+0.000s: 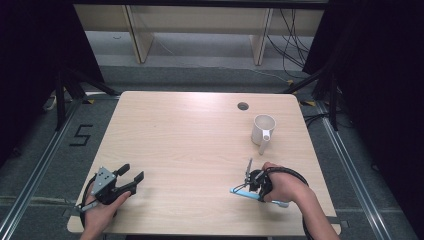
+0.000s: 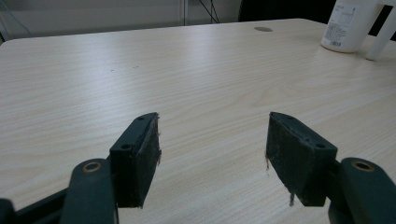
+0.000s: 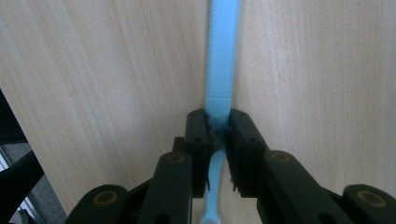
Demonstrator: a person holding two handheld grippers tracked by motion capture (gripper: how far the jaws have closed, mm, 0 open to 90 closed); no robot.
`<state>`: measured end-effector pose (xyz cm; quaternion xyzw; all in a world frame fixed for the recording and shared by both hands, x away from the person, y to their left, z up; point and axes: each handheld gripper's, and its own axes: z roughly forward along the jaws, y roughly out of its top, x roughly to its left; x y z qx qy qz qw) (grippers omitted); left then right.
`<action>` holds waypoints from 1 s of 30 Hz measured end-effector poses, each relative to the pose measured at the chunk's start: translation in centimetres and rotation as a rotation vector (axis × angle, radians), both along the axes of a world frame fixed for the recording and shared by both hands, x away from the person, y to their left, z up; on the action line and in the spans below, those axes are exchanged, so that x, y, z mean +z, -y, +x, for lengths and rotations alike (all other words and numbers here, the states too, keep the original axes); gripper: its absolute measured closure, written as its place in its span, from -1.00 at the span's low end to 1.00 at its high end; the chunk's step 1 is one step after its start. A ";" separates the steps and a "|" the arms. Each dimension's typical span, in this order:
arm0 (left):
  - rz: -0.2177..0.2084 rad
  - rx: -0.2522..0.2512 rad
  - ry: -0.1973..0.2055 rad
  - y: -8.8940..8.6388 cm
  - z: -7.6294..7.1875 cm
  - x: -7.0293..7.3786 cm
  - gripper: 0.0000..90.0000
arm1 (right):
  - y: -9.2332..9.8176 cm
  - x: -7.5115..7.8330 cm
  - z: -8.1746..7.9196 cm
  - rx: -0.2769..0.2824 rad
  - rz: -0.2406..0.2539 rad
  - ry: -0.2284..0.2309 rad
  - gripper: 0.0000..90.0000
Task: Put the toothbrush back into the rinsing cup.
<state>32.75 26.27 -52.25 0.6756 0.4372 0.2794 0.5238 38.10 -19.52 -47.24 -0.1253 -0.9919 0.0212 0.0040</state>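
right gripper [image 3: 217,128] near counter's [image 1: 190,140] front right edge, jaws clamped on light blue toothbrush [image 3: 223,56] lying there. left gripper [image 2: 212,140] front left, jaws wide, nothing between. white mug [image 1: 263,129] well apart.

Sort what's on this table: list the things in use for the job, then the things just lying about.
In use:
- light blue toothbrush, clamped in the right gripper
- right gripper, shut on it

Lying about:
- white mug, standing at the far right of the table
- left gripper, jaws open and holding nothing
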 end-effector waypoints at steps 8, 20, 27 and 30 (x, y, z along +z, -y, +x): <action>0.028 -0.058 0.009 1.1 -0.1 0.9 -0.23 | -0.3 0.7 -0.2 0.011 -0.005 0.017 0.77; 0.126 -0.298 0.035 6.4 1.0 5.2 -0.28 | -3.3 3.0 -0.4 0.055 0.012 0.040 0.77; 0.126 -0.426 0.006 9.1 1.7 5.8 -0.28 | -5.4 4.0 0.2 0.130 0.019 0.055 0.77; 0.130 -0.483 -0.007 10.3 1.8 5.8 -0.26 | -6.3 4.4 0.5 0.166 0.025 0.067 0.77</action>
